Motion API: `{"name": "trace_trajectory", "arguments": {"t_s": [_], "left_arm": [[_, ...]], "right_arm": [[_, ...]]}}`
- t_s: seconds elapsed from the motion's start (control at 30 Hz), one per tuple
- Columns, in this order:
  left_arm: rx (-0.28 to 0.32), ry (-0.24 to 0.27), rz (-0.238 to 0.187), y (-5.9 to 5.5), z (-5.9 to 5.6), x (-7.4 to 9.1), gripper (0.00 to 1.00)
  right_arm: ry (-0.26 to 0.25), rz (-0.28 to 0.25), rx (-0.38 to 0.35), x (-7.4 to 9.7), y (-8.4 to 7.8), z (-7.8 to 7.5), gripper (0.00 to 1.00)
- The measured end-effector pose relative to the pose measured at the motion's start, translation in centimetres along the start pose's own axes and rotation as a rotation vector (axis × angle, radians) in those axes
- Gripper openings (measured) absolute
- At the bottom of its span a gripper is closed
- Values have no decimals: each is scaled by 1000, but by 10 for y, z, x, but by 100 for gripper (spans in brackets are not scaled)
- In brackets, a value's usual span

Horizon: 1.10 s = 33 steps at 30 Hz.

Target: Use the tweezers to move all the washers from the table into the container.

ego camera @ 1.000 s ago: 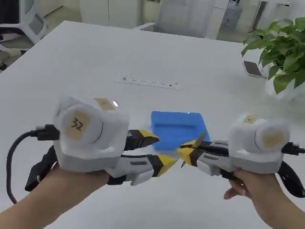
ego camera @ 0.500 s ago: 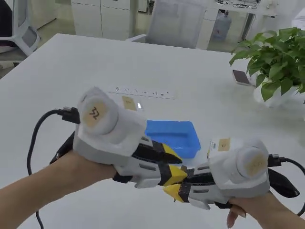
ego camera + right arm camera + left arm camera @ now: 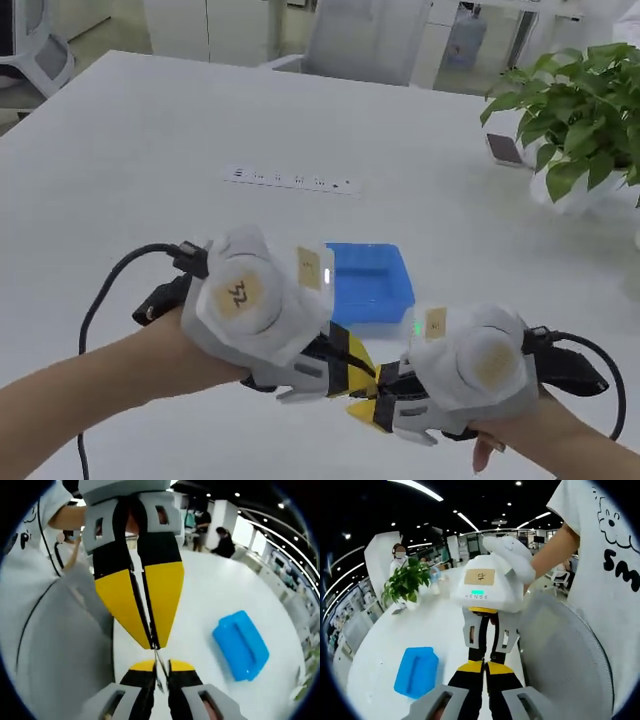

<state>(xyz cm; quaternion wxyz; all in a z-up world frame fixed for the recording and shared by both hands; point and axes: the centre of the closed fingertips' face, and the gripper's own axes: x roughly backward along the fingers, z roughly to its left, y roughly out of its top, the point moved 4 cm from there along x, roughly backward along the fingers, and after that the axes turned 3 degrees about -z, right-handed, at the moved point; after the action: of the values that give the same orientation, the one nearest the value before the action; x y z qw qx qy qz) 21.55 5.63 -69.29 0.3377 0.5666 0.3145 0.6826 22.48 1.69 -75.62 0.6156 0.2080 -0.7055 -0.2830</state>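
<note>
I'm reading "HENSE" on the white casing of the right gripper (image 3: 486, 655) and making out "SM" on the person's shirt (image 3: 605, 555).

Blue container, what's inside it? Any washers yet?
In the head view the blue container shows a bare blue floor, and I can see no washers in it. Its near left corner is covered by the left gripper, so that part cannot be checked.

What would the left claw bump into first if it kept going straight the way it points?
The right claw. It faces the left claw tip to tip, seemingly almost touching, with thin tweezers pinched in the right one.
</note>
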Motion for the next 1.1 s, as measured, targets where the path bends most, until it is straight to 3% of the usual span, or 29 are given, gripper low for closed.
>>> {"name": "trace_trajectory", "arguments": {"t_s": [0.13,0.2,0.27,0.33,0.37,0.43,0.53,0.6,0.7,0.87,0.93,1.0,1.1], "left_arm": [[-18,14,32,-21,1,-11,0],[-8,25,42,-32,5,-17,0],[11,44,56,-42,9,-21,0],[44,48,57,-53,12,-25,0],[74,48,55,-59,13,-27,0],[79,50,63,-68,14,-28,0],[83,42,72,-79,17,-29,0],[88,21,100,-89,16,-32,0],[79,11,112,-99,16,-36,0],[93,10,178,-118,15,-41,0],[169,41,215,-126,13,-42,0],[178,14,206,-128,11,-44,0],[207,18,211,-130,11,-45,0]], "right_arm": [[-23,99,102,-11,-16,-7,5],[-32,114,85,-20,-21,-9,5],[-89,123,65,-26,-27,-18,6],[-92,128,-25,-31,-32,-18,8],[-93,115,-92,-35,-33,-19,9],[-104,96,-124,-37,-34,-21,10],[-186,97,-157,-33,-37,-23,13],[-193,54,-267,-32,-35,-17,16],[-219,29,-353,-20,-35,-10,23],[-307,-44,-501,8,-34,2,36],[-325,-79,-577,19,-33,10,41],[-359,-111,-617,28,-32,12,43],[-406,-148,-658,44,-29,16,45]]}}
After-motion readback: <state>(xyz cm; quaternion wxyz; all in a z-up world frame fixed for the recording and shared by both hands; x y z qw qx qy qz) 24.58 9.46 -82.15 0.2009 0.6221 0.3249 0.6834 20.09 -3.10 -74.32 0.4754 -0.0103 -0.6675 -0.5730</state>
